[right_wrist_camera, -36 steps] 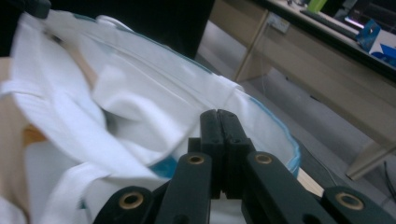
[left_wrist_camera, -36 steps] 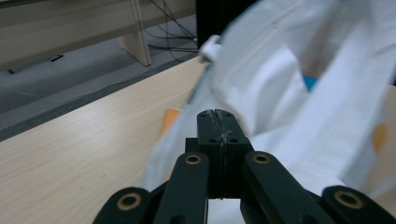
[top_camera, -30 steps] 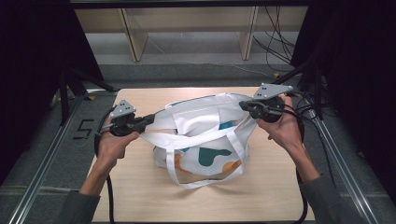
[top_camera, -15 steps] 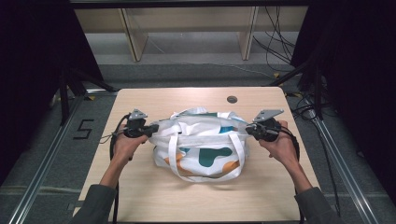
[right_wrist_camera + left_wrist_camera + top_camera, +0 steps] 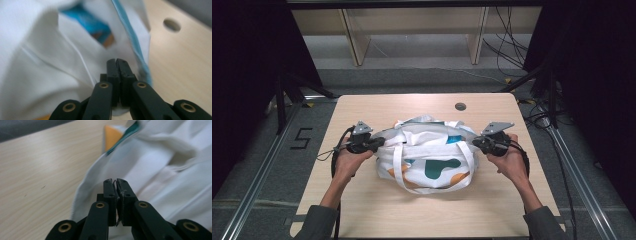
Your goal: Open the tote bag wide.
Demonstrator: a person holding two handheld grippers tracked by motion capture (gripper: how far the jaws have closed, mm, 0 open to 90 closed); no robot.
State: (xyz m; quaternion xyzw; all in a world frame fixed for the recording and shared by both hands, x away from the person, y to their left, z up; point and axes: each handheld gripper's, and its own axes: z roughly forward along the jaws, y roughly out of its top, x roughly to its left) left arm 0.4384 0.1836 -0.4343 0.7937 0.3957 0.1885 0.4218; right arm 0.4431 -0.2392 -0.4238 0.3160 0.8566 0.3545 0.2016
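A white tote bag (image 5: 428, 155) with teal and orange shapes lies slumped on the middle of the wooden table (image 5: 362, 210), its strap loops trailing toward me. My left gripper (image 5: 379, 142) is shut on the bag's left edge; a thin fold of white cloth (image 5: 115, 195) sits pinched between its jaws. My right gripper (image 5: 476, 142) is shut on the bag's right edge, with white fabric (image 5: 50, 62) bunched right against its closed jaws (image 5: 117, 75). Both grippers sit low, near the tabletop, one at each end of the bag.
A round hole (image 5: 460, 106) is cut in the table behind the bag. Metal rails (image 5: 257, 185) run along both sides of the table. Cables (image 5: 512, 45) lie on the floor at the back right, beyond wooden shelf legs (image 5: 354, 42).
Both grippers have come down and toward me with the bag, which was held up and stretched before. It now rests slumped on the table.
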